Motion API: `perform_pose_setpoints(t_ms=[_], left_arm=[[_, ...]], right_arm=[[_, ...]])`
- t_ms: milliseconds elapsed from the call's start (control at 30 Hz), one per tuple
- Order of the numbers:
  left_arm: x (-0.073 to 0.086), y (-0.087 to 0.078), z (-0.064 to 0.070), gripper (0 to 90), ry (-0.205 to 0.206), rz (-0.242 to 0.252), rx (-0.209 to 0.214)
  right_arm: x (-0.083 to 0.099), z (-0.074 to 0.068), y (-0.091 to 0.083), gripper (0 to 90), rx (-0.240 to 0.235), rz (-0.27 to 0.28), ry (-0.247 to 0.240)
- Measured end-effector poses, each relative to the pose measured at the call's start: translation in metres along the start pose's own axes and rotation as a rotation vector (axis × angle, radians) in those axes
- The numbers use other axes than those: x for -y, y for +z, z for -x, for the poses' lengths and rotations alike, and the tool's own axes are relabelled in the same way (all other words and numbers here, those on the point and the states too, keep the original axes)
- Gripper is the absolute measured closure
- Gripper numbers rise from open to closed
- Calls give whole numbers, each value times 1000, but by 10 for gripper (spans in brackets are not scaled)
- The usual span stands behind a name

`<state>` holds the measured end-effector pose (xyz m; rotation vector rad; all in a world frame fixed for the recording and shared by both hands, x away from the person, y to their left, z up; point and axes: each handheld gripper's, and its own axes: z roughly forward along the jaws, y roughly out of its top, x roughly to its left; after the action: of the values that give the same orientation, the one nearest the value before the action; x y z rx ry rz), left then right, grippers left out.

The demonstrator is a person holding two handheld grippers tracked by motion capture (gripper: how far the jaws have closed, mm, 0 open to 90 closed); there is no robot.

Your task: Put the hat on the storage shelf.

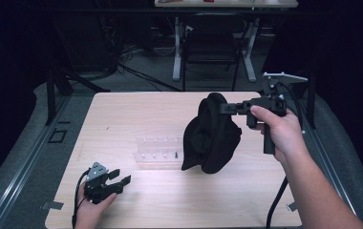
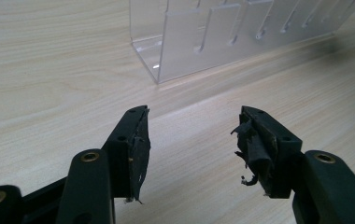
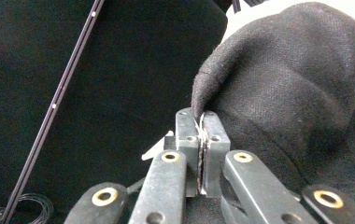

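A black knitted hat (image 1: 211,136) hangs above the middle right of the table, held up by its top edge. My right gripper (image 1: 223,108) is shut on that edge; in the right gripper view the jaws pinch the hat's fabric (image 3: 278,84) at the gripper tip (image 3: 202,117). My left gripper (image 1: 120,177) rests low at the front left of the table, open, with nothing between its fingers. In the left gripper view its open jaws (image 2: 192,140) point at a clear plastic rack (image 2: 222,32) a short way ahead.
The clear slotted rack (image 1: 158,152) lies on the wooden table (image 1: 122,114) left of the hanging hat, whose lower edge hangs near the rack's right end. A chair (image 1: 213,43) and desk legs stand beyond the far edge.
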<state>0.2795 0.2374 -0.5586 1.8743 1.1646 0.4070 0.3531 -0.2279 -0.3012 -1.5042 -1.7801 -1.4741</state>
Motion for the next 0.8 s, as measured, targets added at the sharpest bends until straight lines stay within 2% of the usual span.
perform_pose_setpoints(t_ms=[300,433,800], left_arm=[[0,1,0,438,-9,13,5],[-1,0,-1,437,-10,-4,13],[0,0,-1,436,-14,-3,16]], right_arm=[[-11,6,12,887,0,-3,7],[-16,8,18,886,6,2,7],[-27,15,33,886,5,-2,13]])
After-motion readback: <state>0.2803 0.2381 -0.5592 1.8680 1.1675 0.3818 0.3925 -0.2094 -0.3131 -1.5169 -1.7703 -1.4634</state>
